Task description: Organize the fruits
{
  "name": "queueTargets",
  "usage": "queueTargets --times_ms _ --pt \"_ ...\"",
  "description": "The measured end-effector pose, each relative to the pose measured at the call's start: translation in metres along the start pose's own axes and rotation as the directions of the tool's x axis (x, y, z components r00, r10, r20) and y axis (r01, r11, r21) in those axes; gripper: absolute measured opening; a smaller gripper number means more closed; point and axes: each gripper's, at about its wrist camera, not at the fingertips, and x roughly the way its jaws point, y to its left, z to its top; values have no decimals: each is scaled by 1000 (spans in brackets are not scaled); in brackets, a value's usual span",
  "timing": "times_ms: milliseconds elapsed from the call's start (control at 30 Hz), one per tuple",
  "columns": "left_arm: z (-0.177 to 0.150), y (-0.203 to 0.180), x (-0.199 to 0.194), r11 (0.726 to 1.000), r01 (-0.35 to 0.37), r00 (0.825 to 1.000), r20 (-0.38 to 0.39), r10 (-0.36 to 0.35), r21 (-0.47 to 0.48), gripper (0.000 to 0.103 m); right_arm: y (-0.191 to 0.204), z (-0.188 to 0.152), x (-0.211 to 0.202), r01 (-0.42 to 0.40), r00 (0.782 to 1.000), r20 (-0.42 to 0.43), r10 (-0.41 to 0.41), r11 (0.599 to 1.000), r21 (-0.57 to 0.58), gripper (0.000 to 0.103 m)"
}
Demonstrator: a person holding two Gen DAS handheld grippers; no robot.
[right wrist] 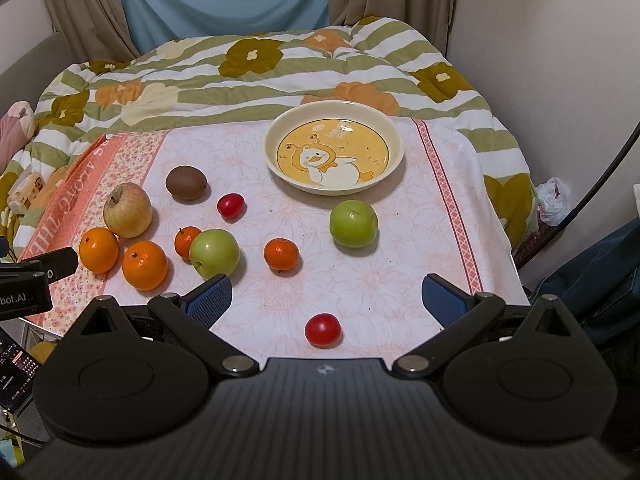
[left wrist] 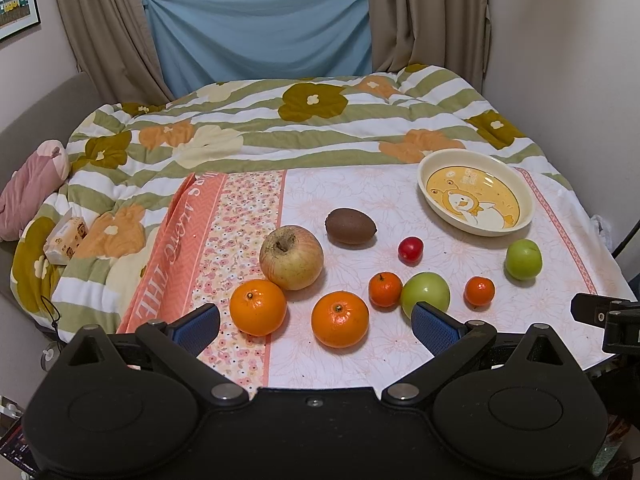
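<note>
Both grippers hover low over the near edge of the pink floral cloth (right wrist: 360, 280) spread on the bed, each pointing toward the far edge. The left gripper (left wrist: 316, 326) has its blue-padded fingers (left wrist: 198, 326) spread wide and holds nothing — 1 of the 2 oranges (left wrist: 339, 319) lies between the fingertips, the other orange (left wrist: 258, 307) just beside the left finger. The right gripper (right wrist: 326, 300) is likewise spread and empty, with a red cherry tomato (right wrist: 323, 330) on the cloth between its fingers, near the near edge.

The duck-print plate (right wrist: 394, 148) sits near the far right corner of the cloth with no fruit in it. The fruits lie scattered on the cloth: an apple (left wrist: 291, 257) and a kiwi (left wrist: 351, 225) toward the left, a 2nd cherry tomato (left wrist: 411, 250) mid-cloth, 2 small mandarins (left wrist: 385, 289) (left wrist: 479, 291), and 2 green apples (left wrist: 425, 294) (left wrist: 523, 259) — 1 touching a mandarin, the other nearest the plate.
</note>
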Motion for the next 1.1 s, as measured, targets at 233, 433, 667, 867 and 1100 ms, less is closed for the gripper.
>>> queueTargets --times_ms 233,433,667,867,1100 --pt "0 2 1 1000 1 1000 0 -1 -2 103 0 0 0 -3 1000 0 3 1000 1 103" --pt "0 3 1 1000 1 1000 2 -1 -3 103 2 -1 -3 -3 1000 -1 3 1000 1 103" --pt "0 3 1 1000 0 1000 3 0 -5 103 3 -3 -5 -2 1000 2 2 1000 0 103" --pt "-4 7 -6 1000 -4 1000 7 4 -13 103 3 -3 -6 -1 1000 5 1 1000 1 103" --pt "-5 7 -7 1000 -4 1000 10 4 -12 103 2 -3 -8 -1 1000 5 1 1000 1 103"
